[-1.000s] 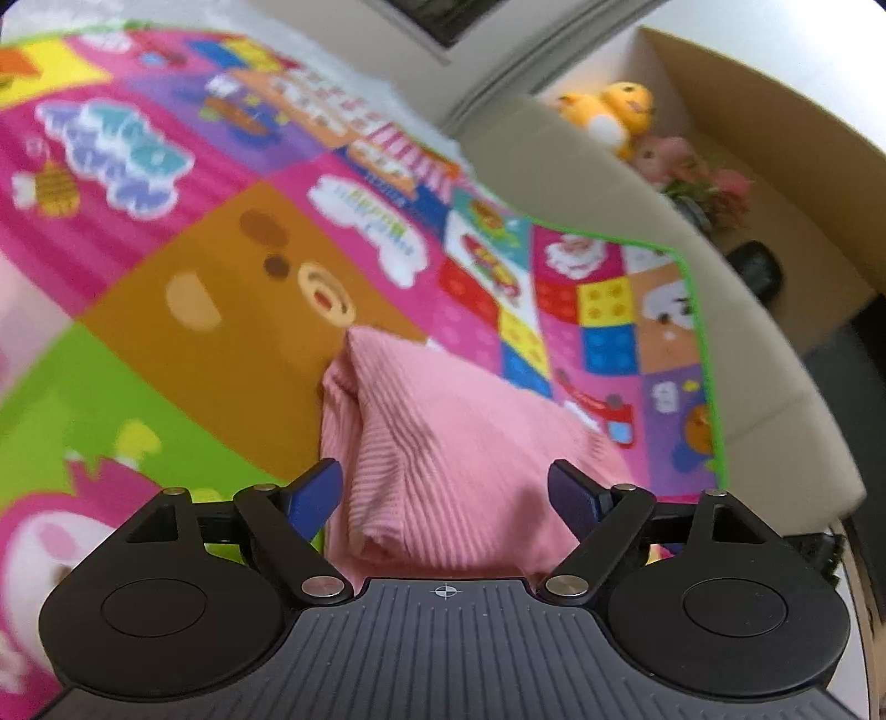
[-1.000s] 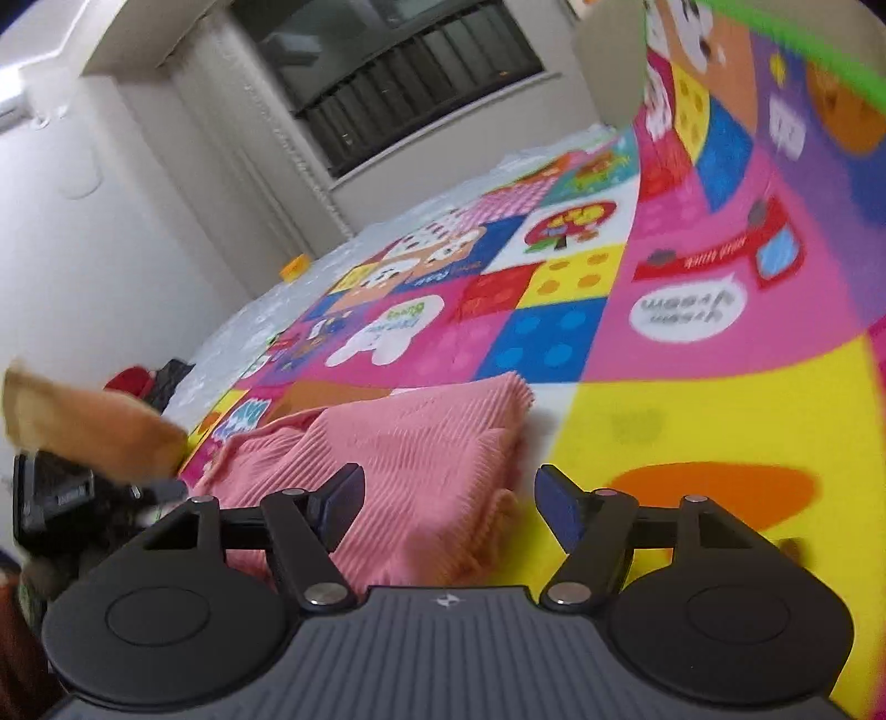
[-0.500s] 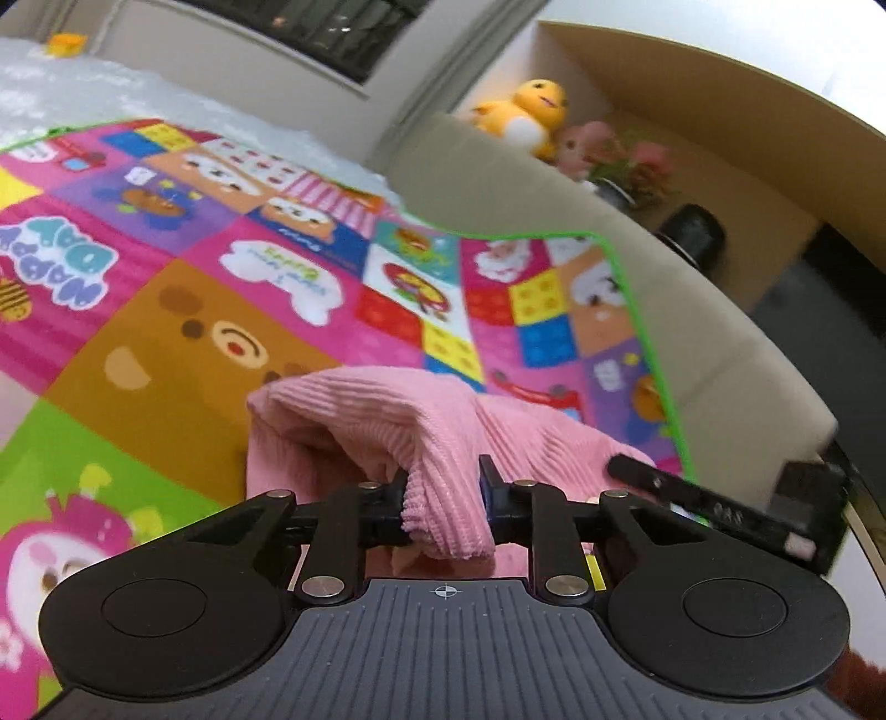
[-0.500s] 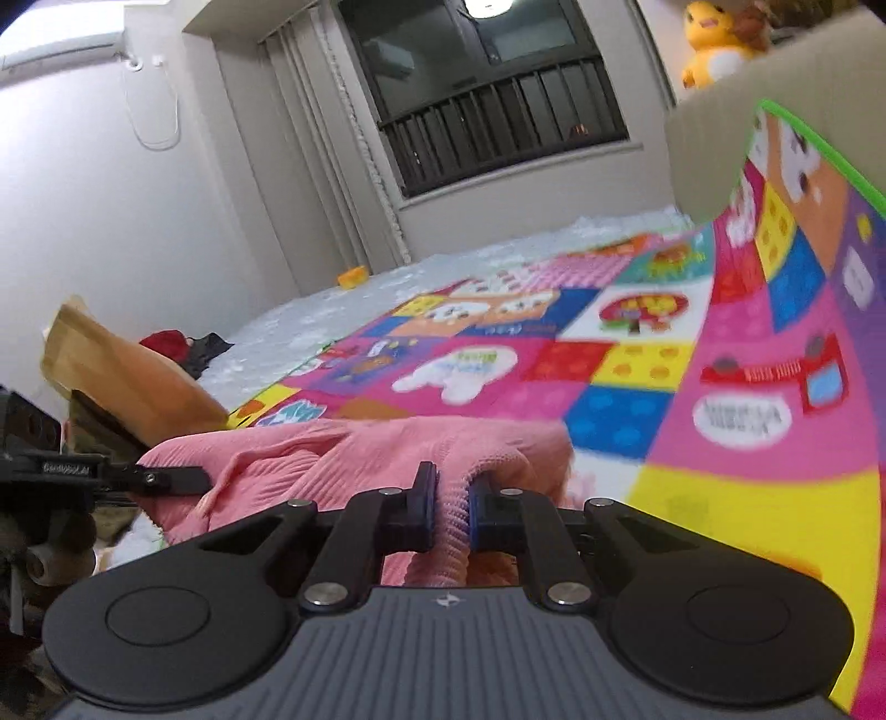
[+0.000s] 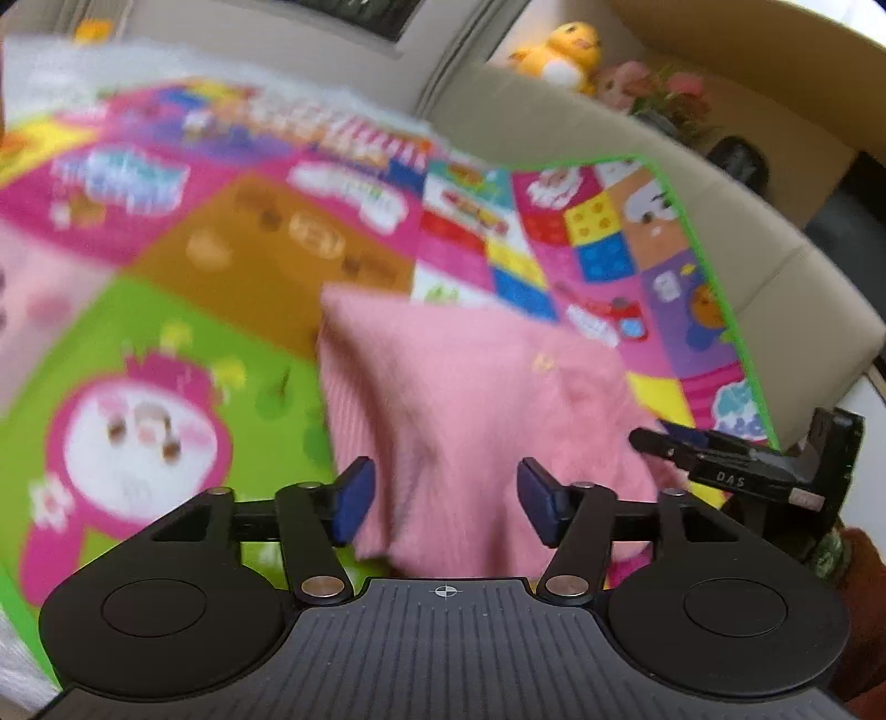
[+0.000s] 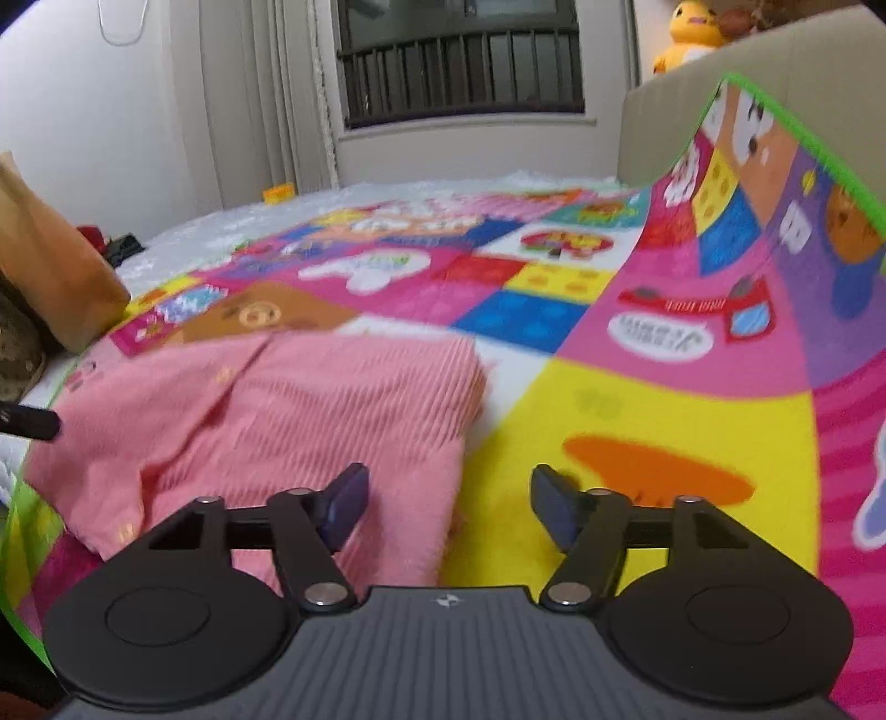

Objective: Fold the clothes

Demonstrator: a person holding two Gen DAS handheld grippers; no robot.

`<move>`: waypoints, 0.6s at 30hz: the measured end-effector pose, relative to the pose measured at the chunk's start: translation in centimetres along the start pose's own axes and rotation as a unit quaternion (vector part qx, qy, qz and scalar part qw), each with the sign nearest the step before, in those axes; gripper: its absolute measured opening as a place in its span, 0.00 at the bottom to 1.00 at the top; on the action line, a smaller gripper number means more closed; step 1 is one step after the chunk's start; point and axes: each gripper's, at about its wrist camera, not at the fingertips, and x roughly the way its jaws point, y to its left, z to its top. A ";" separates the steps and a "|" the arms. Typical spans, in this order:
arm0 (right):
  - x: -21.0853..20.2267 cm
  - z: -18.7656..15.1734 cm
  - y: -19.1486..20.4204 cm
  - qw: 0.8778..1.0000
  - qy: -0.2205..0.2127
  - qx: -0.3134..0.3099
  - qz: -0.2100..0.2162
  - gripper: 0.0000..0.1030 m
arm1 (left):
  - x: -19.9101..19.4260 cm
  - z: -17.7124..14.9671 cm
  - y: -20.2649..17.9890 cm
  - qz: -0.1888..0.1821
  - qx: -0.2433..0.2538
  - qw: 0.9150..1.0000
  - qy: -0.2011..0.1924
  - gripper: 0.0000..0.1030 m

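Home bedroom, kids' mat (image 5: 232, 232), plushies (image 5: 559, 52)

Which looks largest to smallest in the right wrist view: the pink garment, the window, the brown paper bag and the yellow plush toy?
1. Pink garment, though it lies nearest the camera.
2. Window, far off and cut by the frame.
3. Brown paper bag, partly cut off at the left edge.
4. Yellow plush toy, smallest and farthest.

Both wrist cameras sit low and near, looking forward past their own tool fingers. Each faces the pink garment (image 5: 470, 399) on the patterned mat (image 6: 637, 399); both views share these two.
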 end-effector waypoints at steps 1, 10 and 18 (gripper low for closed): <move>-0.3 0.4 0.0 1.000 -0.009 0.000 -0.001 0.72 | -0.6 0.5 -0.6 -0.013 0.006 1.000 -0.014 0.74; -0.8 2.7 3.7 0.993 -0.062 -0.004 0.096 0.81 | 4.4 -1.3 -2.5 -0.077 0.000 0.997 0.031 0.81; 4.8 -0.7 4.5 0.997 0.014 -0.071 0.007 0.89 | 4.6 -3.3 -2.8 -0.106 -0.013 0.993 0.043 0.86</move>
